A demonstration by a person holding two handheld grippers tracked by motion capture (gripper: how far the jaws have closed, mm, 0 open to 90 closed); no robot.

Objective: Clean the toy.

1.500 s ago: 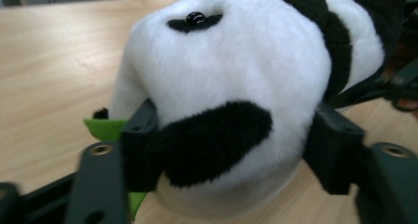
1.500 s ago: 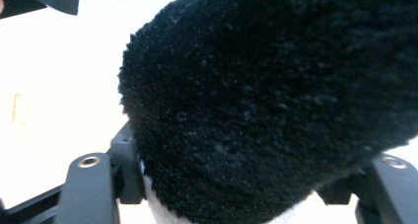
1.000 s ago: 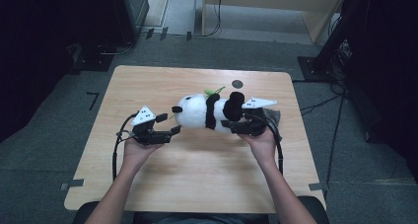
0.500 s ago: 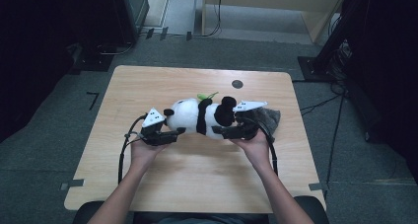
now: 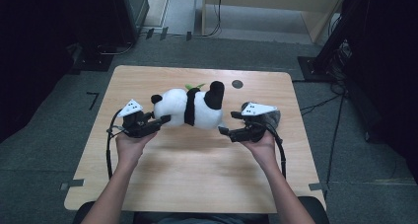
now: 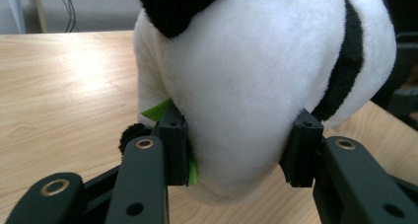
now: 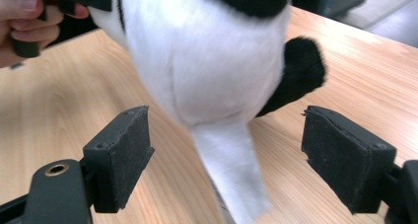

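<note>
A black-and-white panda plush (image 5: pixel 192 108) lies sideways over the middle of the wooden table (image 5: pixel 197 184), a green leaf (image 5: pixel 194 86) at its far side. My left gripper (image 5: pixel 165 119) is at its head end. In the left gripper view the jaws (image 6: pixel 241 140) have just been closing, and both pads press into the white head (image 6: pixel 246 76). My right gripper (image 5: pixel 224 130) sits just right of the plush's rear. Its jaws (image 7: pixel 231 150) have just been opening, and the pads (image 7: pixel 123 150) stand wide without touching the white body (image 7: pixel 197 61) hanging ahead of them.
A small black round spot (image 5: pixel 237 84) marks the table's far side. A dark grey object (image 5: pixel 273 116) lies behind my right hand. Dark equipment and cables (image 5: pixel 320 103) surround the table on the floor. Bare wood stretches along the near half.
The left gripper has come in from the left and closed on the panda's head. The right gripper has let go of the panda's rear and drawn back to the right.
</note>
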